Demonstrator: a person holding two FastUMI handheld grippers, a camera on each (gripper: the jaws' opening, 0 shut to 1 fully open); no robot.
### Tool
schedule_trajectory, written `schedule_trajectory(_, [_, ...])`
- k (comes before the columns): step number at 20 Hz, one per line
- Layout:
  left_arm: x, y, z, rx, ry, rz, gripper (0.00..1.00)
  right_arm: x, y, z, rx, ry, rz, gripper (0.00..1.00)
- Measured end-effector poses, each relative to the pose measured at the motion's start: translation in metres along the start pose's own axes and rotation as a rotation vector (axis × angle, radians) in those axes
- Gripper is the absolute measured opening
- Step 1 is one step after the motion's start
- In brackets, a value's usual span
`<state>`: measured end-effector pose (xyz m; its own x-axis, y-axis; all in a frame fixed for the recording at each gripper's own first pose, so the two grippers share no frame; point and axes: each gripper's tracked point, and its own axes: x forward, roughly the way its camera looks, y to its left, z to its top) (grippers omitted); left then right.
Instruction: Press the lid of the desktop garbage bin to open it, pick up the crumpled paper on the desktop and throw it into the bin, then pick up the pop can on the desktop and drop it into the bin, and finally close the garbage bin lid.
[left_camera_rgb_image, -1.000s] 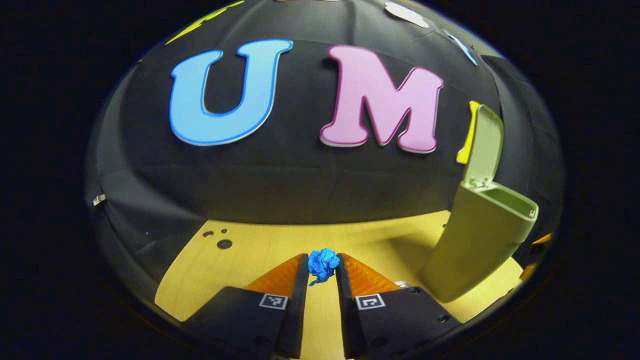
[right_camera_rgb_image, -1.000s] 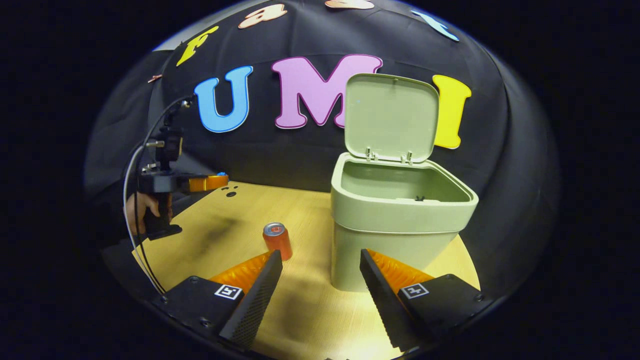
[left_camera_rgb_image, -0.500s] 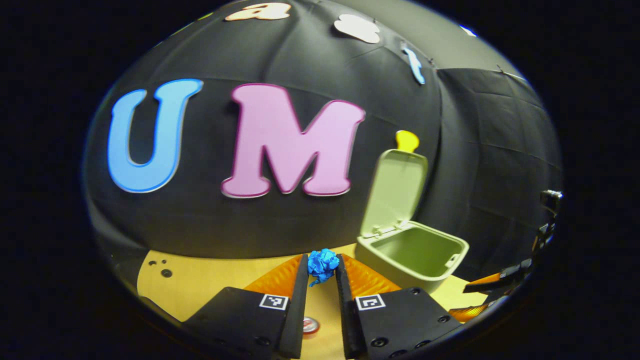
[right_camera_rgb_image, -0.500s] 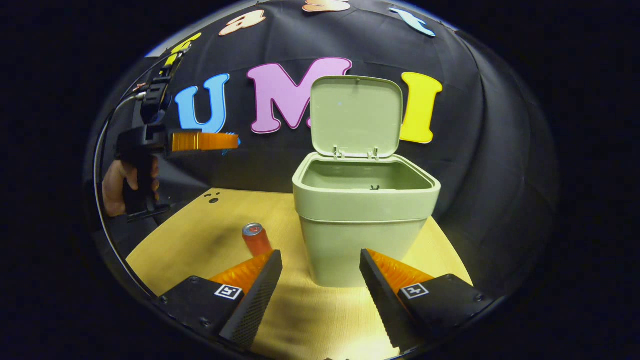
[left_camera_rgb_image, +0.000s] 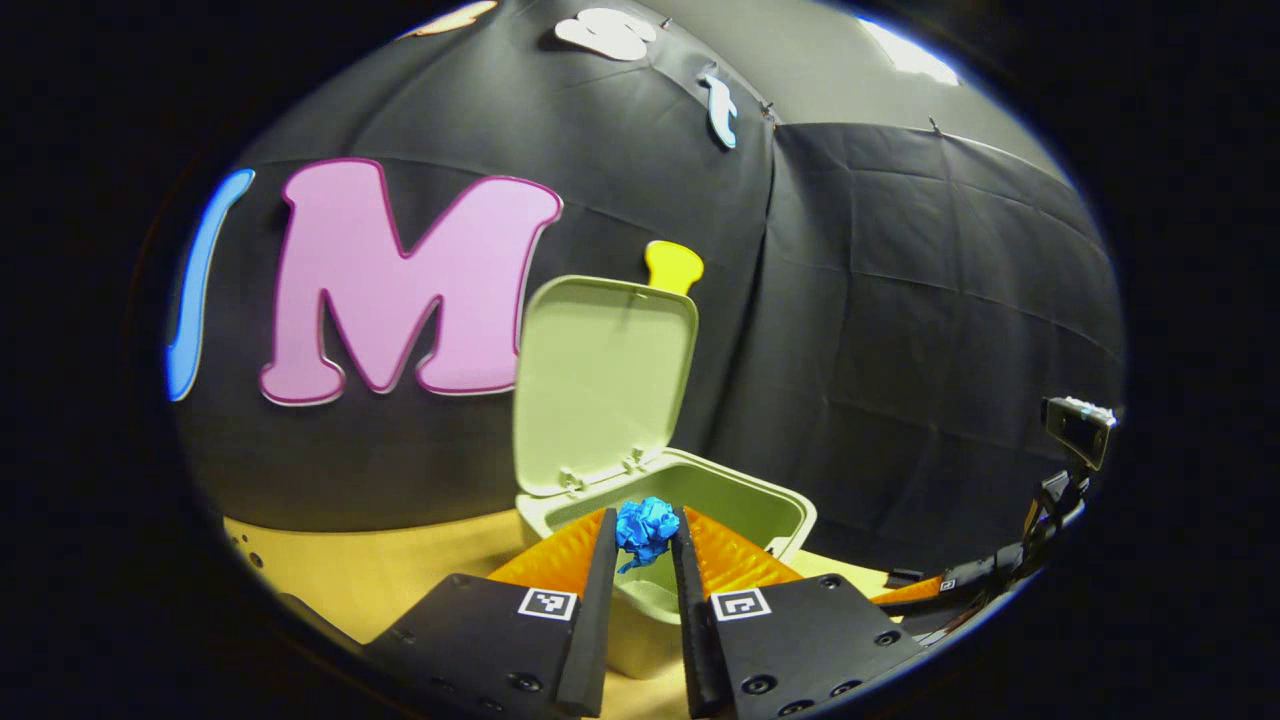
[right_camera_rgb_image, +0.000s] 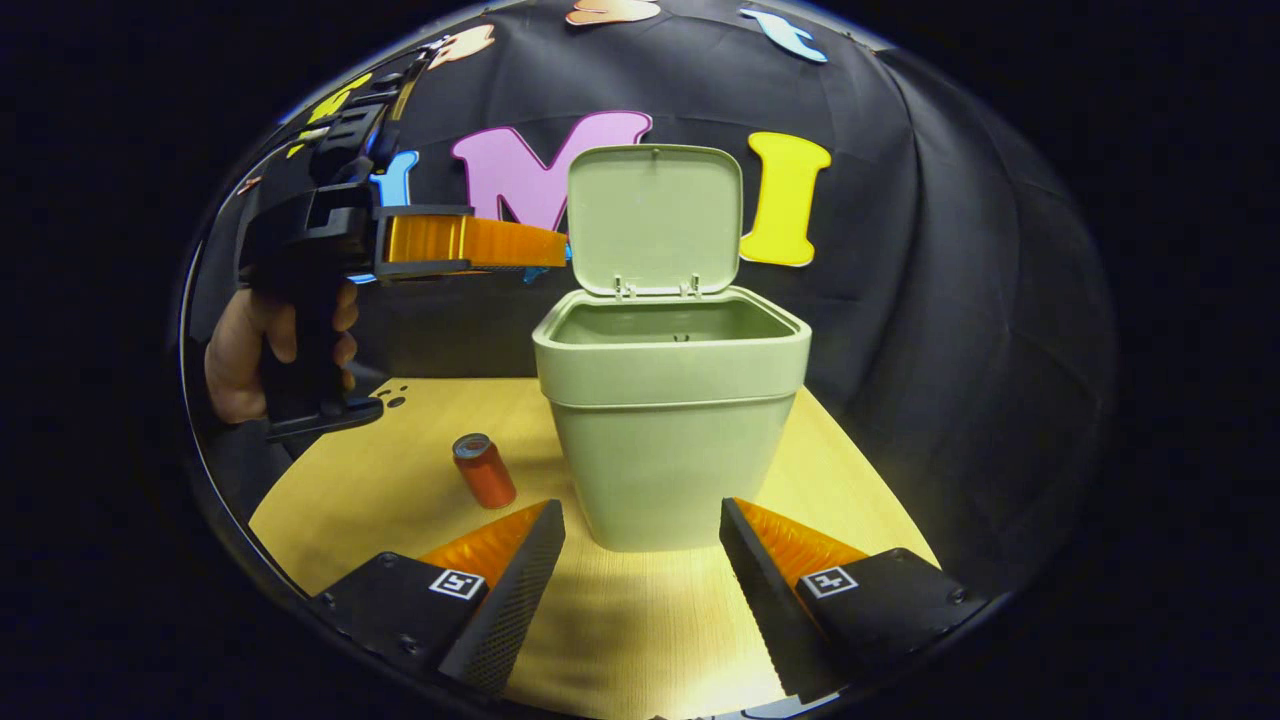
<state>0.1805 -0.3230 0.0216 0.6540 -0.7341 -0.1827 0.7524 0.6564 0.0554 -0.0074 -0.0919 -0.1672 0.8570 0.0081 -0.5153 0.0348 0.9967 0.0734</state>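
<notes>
The left gripper (left_camera_rgb_image: 645, 545) pinches the blue crumpled paper (left_camera_rgb_image: 646, 527) between its 2 fingers and has swung toward the green garbage bin (right_camera_rgb_image: 670, 400) over the past second. The paper now hangs at the bin's near rim, in front of the open mouth, where before it hung over bare worktop (right_camera_rgb_image: 640, 620) with the bin off to the side. The lid (left_camera_rgb_image: 604, 380) stands upright, so the drop looks close, though the paper seems not yet fully over the opening.

The right gripper view shows what the left gripper view hides: the pop can (right_camera_rgb_image: 484, 470) standing upright on the worktop beside the bin's left side, and a hand (right_camera_rgb_image: 240, 350) holding the left gripper raised above the bin's rim height. The right gripper (right_camera_rgb_image: 640, 590) holds nothing, jaws wide apart, low before the bin.
</notes>
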Motion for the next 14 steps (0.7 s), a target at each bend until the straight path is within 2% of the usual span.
schedule_trajectory(3, [0.016,-0.008,-0.011,-0.016,0.031,-0.031,0.35,-0.003,-0.004,-0.003,0.002,0.006,-0.010,0.98])
schedule_trajectory(5, [0.019,-0.012,-0.017,-0.018,0.039,-0.044,0.34,-0.003,-0.007,-0.005,0.002,0.012,-0.015,0.99])
schedule_trajectory(9, [0.022,-0.017,-0.021,-0.015,0.052,-0.059,0.40,-0.005,-0.011,-0.009,0.007,0.023,-0.018,0.98])
schedule_trajectory(11, [0.025,-0.019,-0.024,-0.014,0.052,-0.050,0.48,-0.004,-0.010,-0.010,0.008,0.029,-0.012,0.98])
schedule_trajectory(14, [0.022,-0.013,-0.019,-0.018,0.019,-0.041,0.85,-0.005,-0.006,-0.015,-0.005,0.041,-0.002,0.98])
